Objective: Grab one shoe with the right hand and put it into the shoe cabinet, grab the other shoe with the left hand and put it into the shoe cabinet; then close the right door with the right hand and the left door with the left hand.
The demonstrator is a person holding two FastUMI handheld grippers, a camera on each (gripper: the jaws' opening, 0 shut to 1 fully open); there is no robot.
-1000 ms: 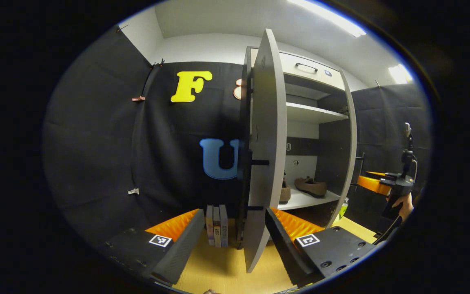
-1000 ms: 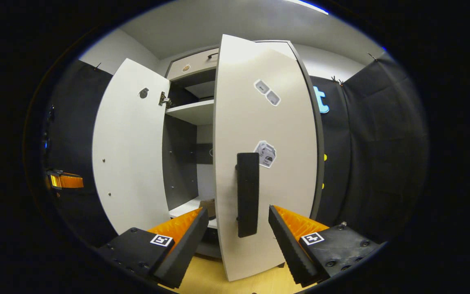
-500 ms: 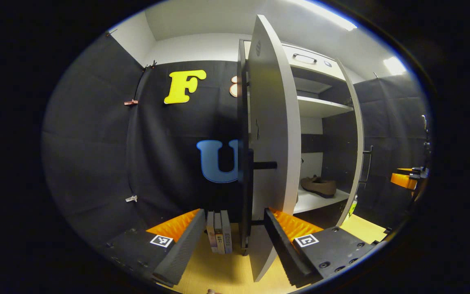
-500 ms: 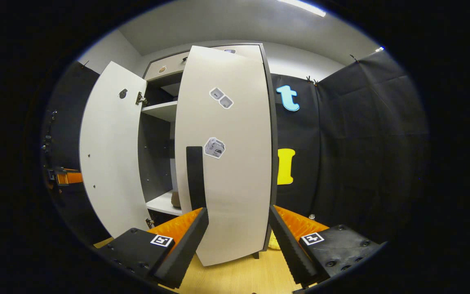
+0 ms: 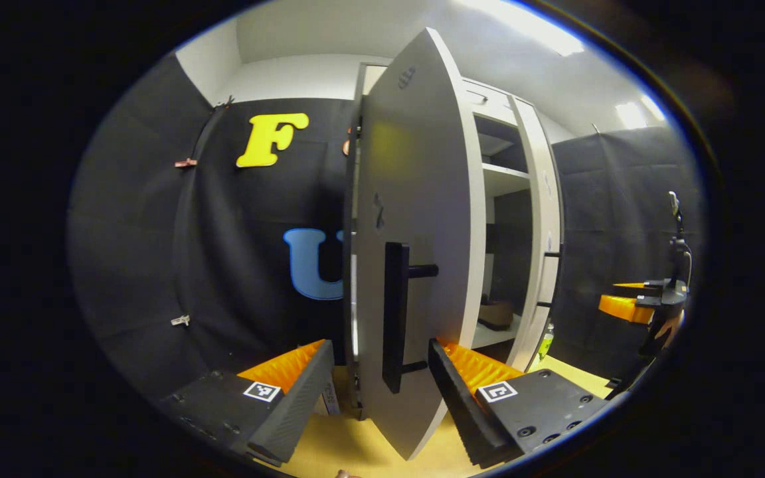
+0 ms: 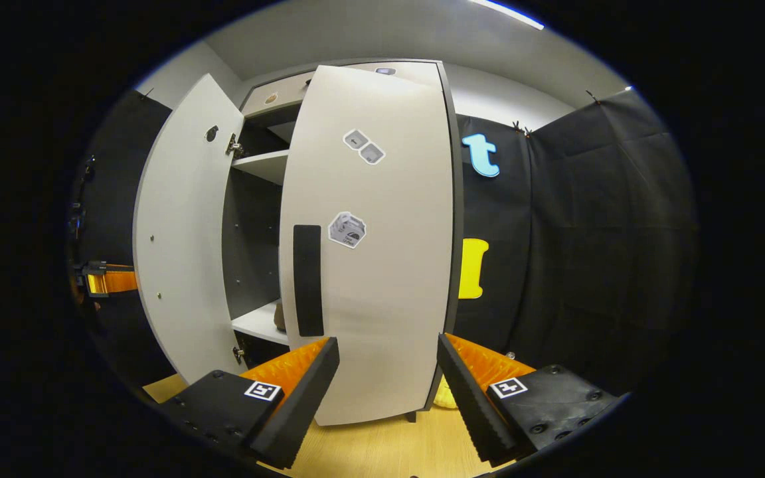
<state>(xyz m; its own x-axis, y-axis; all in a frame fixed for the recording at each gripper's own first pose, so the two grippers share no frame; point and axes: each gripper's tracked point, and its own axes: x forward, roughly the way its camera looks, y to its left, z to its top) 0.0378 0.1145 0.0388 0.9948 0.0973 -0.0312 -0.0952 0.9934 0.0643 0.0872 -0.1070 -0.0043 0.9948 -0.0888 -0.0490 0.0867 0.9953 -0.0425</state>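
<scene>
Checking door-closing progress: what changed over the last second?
Right door swung from half open to nearly shut. Left door swung partway closed, now hiding most of the shelf; a shoe shows in the gap. Both the left gripper and right gripper stayed open, gripping nothing.

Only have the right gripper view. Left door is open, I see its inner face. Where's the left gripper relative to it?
Observer: In the left gripper view, the left gripper is open, with the left door's lower part between its fingers.
Operator: Clamped on the handle?
Observer: No. The black handle on the door's outer face ends just above the fingers. I cannot tell if anything touches.
Operator: Anything near the cabinet base?
Observer: A green bottle stands beside the cabinet, past the right door's edge.
</scene>
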